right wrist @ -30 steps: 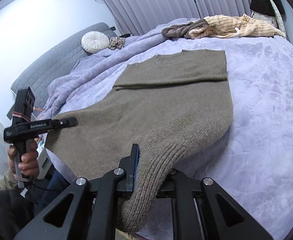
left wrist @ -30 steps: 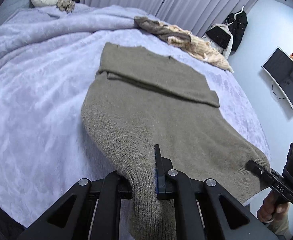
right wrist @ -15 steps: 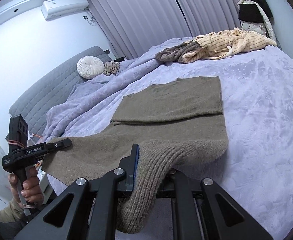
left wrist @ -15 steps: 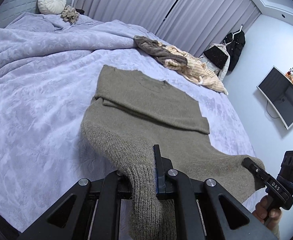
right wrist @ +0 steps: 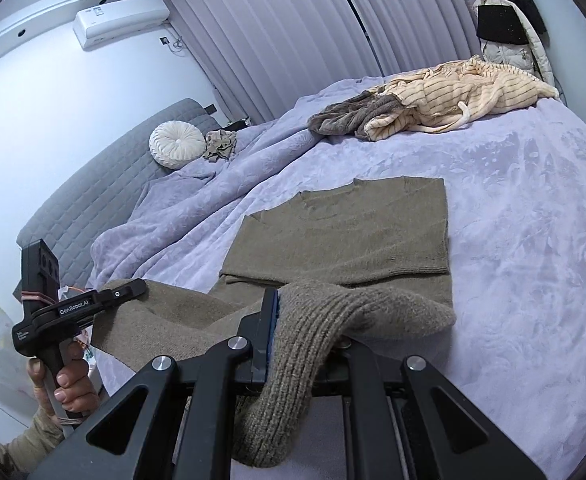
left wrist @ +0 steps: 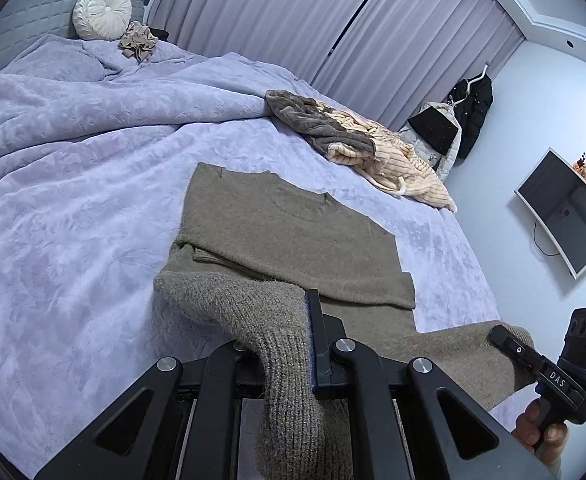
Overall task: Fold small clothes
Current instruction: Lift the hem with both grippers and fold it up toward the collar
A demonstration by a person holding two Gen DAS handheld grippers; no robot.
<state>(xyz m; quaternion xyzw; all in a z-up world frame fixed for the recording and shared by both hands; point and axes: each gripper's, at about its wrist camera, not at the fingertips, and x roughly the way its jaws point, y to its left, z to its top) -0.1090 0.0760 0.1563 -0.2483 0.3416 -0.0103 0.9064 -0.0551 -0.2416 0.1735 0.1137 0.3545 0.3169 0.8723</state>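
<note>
sweater (left wrist: 293, 224) lies on the bed (left wrist: 73, 216), sleeves folded in, hem lifted. left gripper (left wrist: 309, 344) and right gripper (right wrist: 273, 332) fingers are each clenched on a hem corner (ribbed knit). risk: uneven travel would skew the fold; thick knit may slip free and drop short.

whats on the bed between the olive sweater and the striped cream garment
Nothing: only bare lavender blanket separates the olive sweater from the striped cream garment. The right wrist view shows that gap most plainly.
</note>
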